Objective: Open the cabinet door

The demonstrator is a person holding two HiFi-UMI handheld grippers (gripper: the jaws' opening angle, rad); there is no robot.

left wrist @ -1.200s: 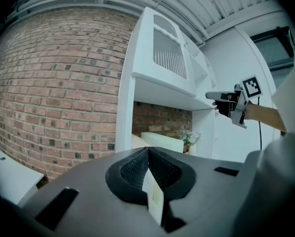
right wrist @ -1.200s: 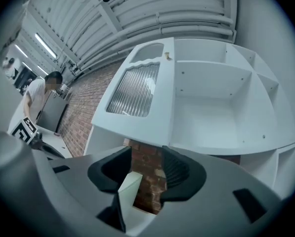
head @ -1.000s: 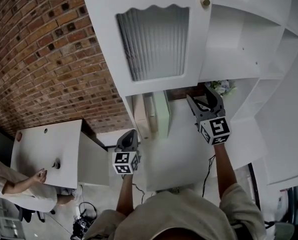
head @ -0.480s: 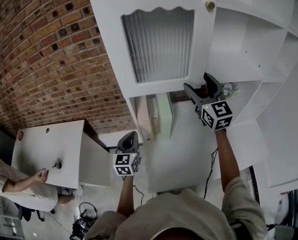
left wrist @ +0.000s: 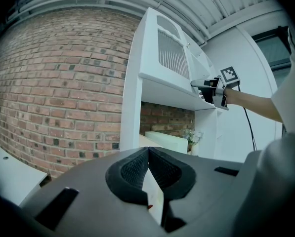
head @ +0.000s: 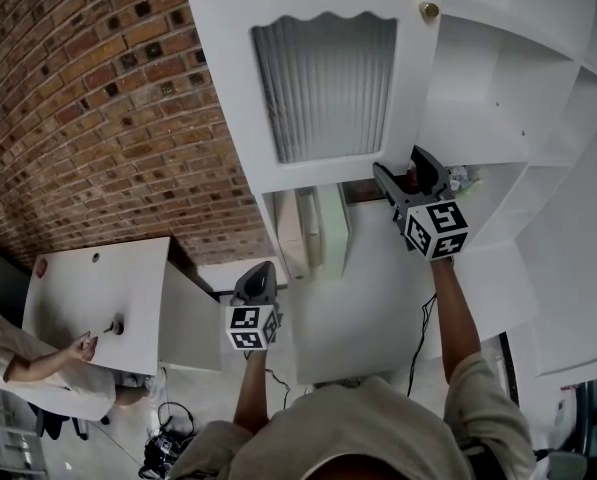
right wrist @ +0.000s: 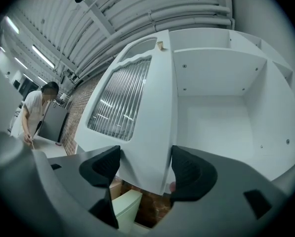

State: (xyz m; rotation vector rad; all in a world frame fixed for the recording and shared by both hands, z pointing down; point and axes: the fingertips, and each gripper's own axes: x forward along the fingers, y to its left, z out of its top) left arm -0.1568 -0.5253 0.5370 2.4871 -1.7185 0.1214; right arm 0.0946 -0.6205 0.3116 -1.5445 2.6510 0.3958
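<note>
The white cabinet door [head: 323, 78] with a ribbed glass panel and a small brass knob [head: 429, 10] stands swung out from the white cabinet [head: 498, 78]. My right gripper [head: 398, 164] is at the door's lower corner. In the right gripper view the door [right wrist: 137, 98] has its bottom edge between the jaws of the right gripper [right wrist: 145, 164]. Those jaws spread wide, have just eased in a little, and are open, not pressing the panel. My left gripper [head: 260, 270] hangs lower and further left, away from the cabinet. Seen along its own jaws, the left gripper [left wrist: 148, 151] is shut on nothing.
A brick wall [head: 98, 98] runs behind on the left. Pale cushions [head: 313, 228] and a small flower bunch [head: 460, 178] sit in the recess under the cabinet. A white table [head: 98, 288] with a seated person [head: 38, 373] is at lower left. A cable [head: 418, 338] hangs below.
My right gripper has shifted up towards the door's lower corner and its jaws stand wider apart than a second ago. The left gripper has kept still.
</note>
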